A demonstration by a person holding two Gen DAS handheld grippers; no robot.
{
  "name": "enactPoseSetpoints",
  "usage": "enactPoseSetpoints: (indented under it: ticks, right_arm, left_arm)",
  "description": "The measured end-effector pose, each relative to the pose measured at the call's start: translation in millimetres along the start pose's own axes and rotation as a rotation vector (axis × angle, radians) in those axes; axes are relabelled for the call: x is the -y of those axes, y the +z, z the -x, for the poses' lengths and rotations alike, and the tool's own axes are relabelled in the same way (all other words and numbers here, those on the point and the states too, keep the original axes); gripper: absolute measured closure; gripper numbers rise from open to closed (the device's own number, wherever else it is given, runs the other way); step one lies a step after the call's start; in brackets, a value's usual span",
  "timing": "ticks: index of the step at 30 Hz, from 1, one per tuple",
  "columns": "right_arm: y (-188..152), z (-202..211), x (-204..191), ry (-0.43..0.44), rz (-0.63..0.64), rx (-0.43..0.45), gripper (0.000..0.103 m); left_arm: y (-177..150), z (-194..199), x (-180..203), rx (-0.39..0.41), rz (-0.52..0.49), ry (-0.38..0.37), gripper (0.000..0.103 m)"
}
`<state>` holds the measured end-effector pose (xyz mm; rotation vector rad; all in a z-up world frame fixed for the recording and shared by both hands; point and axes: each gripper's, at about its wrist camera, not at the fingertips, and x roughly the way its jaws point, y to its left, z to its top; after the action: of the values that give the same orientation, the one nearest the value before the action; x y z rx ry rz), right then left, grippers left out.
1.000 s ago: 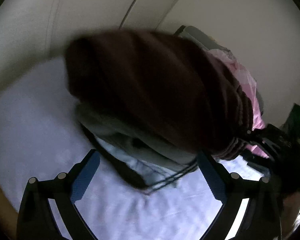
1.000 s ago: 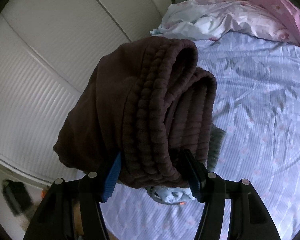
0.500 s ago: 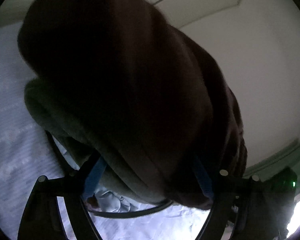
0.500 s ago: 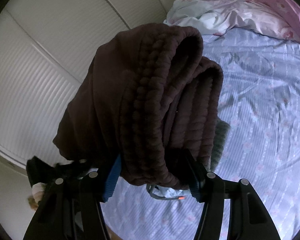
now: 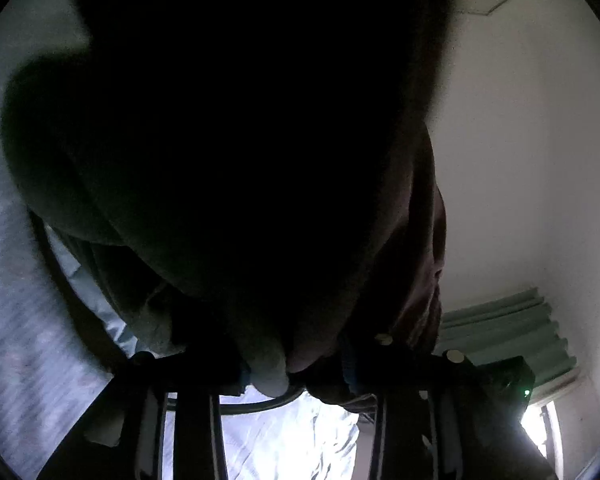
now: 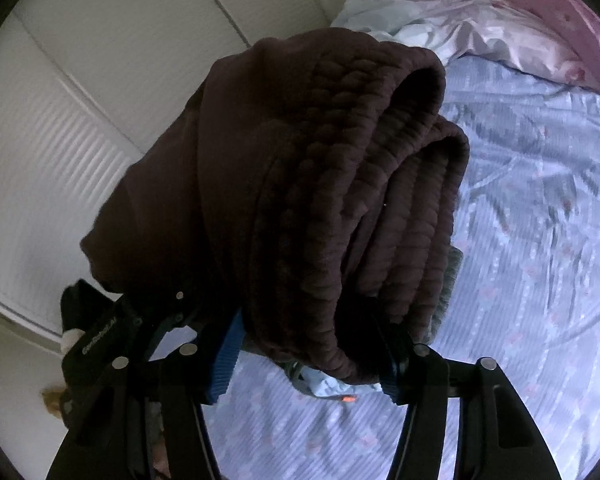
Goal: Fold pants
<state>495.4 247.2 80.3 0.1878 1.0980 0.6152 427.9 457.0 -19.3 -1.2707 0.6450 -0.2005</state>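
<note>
A thick folded bundle of dark brown pants [image 6: 300,184] with a ribbed waistband hangs above the bed. My right gripper [image 6: 306,364] is shut on its lower edge, blue pads pressing both sides. In the left wrist view the same bundle [image 5: 260,140] fills most of the frame, very dark, with a grey-green layer [image 5: 60,168] at its left. My left gripper [image 5: 292,368] is closing, and a fold of the cloth is pinched between its fingers. Its black body [image 6: 100,332] shows at the bundle's left in the right wrist view.
A lilac patterned bedsheet [image 6: 520,280] lies below, with a pink quilt [image 6: 540,20] and pale bedding heaped at the far end. A light blue garment [image 6: 324,386] lies under the bundle. White wardrobe doors [image 6: 80,120] stand to the left. Green curtains [image 5: 512,332] hang by a bright window.
The left gripper has swung in close under the bundle and its wide jaws have narrowed onto the cloth, which now blocks most of its view. The right gripper holds still.
</note>
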Motion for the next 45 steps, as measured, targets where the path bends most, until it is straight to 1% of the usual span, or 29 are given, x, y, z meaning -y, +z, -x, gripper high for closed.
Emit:
enactPoseSetpoints:
  ticks: [2, 3, 5, 8, 9, 10, 11, 12, 13, 15, 18, 21, 23, 24, 25, 27, 28, 29, 31, 33, 35, 36, 37, 38, 39, 40, 41, 43, 45]
  right_arm:
    - [-2.3, 2.8, -10.5, 0.025, 0.009, -0.006, 0.046]
    - [-5.1, 4.6, -19.9, 0.042, 0.024, -0.016, 0.047]
    - [-11.3, 10.1, -38.2, 0.076, 0.055, -0.027, 0.048]
    - [-21.2, 16.3, -64.3, 0.13, 0.093, -0.047, 0.051]
    - [-24.7, 13.9, -71.8, 0.131, 0.101, -0.058, 0.051]
    - [-26.8, 8.8, -74.5, 0.138, 0.1, -0.074, 0.051]
    - [-28.8, 1.4, -74.9, 0.143, 0.089, -0.092, 0.051]
    - [-29.7, -4.5, -73.7, 0.136, 0.078, -0.1, 0.051]
    - [-30.6, -10.2, -71.3, 0.127, 0.063, -0.097, 0.051]
    - [-29.8, -17.1, -63.5, 0.104, 0.036, -0.1, 0.051]
    - [-25.6, -11.1, -52.1, 0.113, -0.01, -0.096, 0.051]
    - [-21.8, 9.5, -50.0, 0.116, -0.003, -0.056, 0.049]
    - [-21.6, 29.2, -51.9, 0.106, 0.026, 0.0, 0.042]
    - [-22.6, 41.1, -51.3, 0.098, 0.035, 0.043, 0.03]
    - [-23.7, 57.9, -49.5, 0.088, 0.038, 0.114, 0.02]
    - [-23.9, 82.9, -41.0, 0.057, 0.008, 0.226, 0.01]
    - [-21.7, 89.7, -33.6, 0.025, -0.007, 0.265, 0.009]
    - [-17.9, 92.1, -31.4, 0.013, 0.001, 0.276, 0.009]
    - [-9.2, 87.2, -41.4, 0.05, 0.053, 0.258, 0.009]
    - [-0.3, 84.1, -45.3, 0.089, 0.096, 0.252, 0.009]
    - [15.0, 69.2, -45.6, 0.074, 0.079, 0.225, 0.01]
    - [22.5, 59.6, -39.2, 0.086, 0.049, 0.19, 0.015]
    - [31.5, 45.8, -31.4, 0.107, 0.005, 0.135, 0.047]
    - [33.6, 34.7, -25.0, 0.113, -0.011, 0.079, 0.062]
    - [37.4, 26.3, -14.8, 0.121, -0.041, 0.039, 0.066]
    - [41.2, 27.1, -6.9, 0.142, -0.066, 0.039, 0.073]
    - [44.3, 30.3, -5.3, 0.126, -0.049, 0.054, 0.078]
    - [48.6, 36.3, -9.0, 0.04, 0.011, 0.101, 0.08]
    - [50.1, 29.9, -4.7, 0.007, 0.009, 0.111, 0.08]
  left_arm:
    - [1.6, 16.6, 1.8, 0.01, -0.022, 0.013, 0.072]
    - [1.1, 31.9, 5.4, 0.016, -0.058, 0.034, 0.072]
    - [0.6, 53.7, 4.4, 0.026, -0.069, 0.036, 0.072]
    - [9.0, 69.1, -17.1, 0.003, -0.024, 0.015, 0.072]
    - [11.7, 68.3, -21.4, -0.009, -0.024, 0.029, 0.071]
    - [12.8, 64.0, -23.4, -0.016, -0.046, 0.058, 0.071]
    - [13.3, 60.4, -24.7, -0.021, -0.063, 0.067, 0.071]
    - [13.8, 56.4, -28.0, -0.029, -0.059, 0.055, 0.07]
    - [14.8, 50.7, -34.3, -0.048, -0.019, 0.029, 0.069]
    - [15.6, 44.6, -31.4, -0.063, -0.028, 0.025, 0.068]
    - [12.6, 44.7, -18.3, -0.059, -0.071, 0.051, 0.068]
    - [8.9, 38.6, -10.7, -0.052, -0.064, 0.059, 0.068]
    - [8.0, 38.4, -8.3, -0.039, -0.067, 0.08, 0.067]
    - [9.1, 38.0, -8.6, -0.033, -0.071, 0.089, 0.067]
    - [7.9, 38.5, -5.5, -0.027, -0.083, 0.103, 0.067]
    - [2.0, 37.5, 2.9, -0.015, -0.116, 0.145, 0.066]
    - [0.0, 36.7, 5.9, -0.011, -0.125, 0.157, 0.066]
    - [-1.2, 35.8, 6.8, -0.009, -0.122, 0.158, 0.066]
    - [-3.0, 35.0, 8.5, -0.004, -0.131, 0.166, 0.066]
    - [-5.5, 36.4, 12.8, 0.008, -0.171, 0.194, 0.066]
    - [-0.5, 44.4, 15.0, 0.012, -0.192, 0.211, 0.066]
    - [-0.5, 45.9, 14.6, 0.012, -0.196, 0.217, 0.066]
    - [2.1, 53.2, 12.0, 0.011, -0.202, 0.226, 0.067]
    - [2.3, 57.0, 11.9, 0.007, -0.223, 0.236, 0.068]
    - [-1.6, 54.9, 14.3, 0.007, -0.244, 0.241, 0.07]
    - [-3.8, 56.4, 16.8, 0.006, -0.276, 0.259, 0.073]
    - [-5.7, 58.3, 19.1, 0.005, -0.31, 0.271, 0.074]
    - [-9.6, 58.8, 21.1, 0.01, -0.338, 0.284, 0.074]
    - [-6.7, 57.6, 16.3, 0.015, -0.309, 0.298, 0.078]
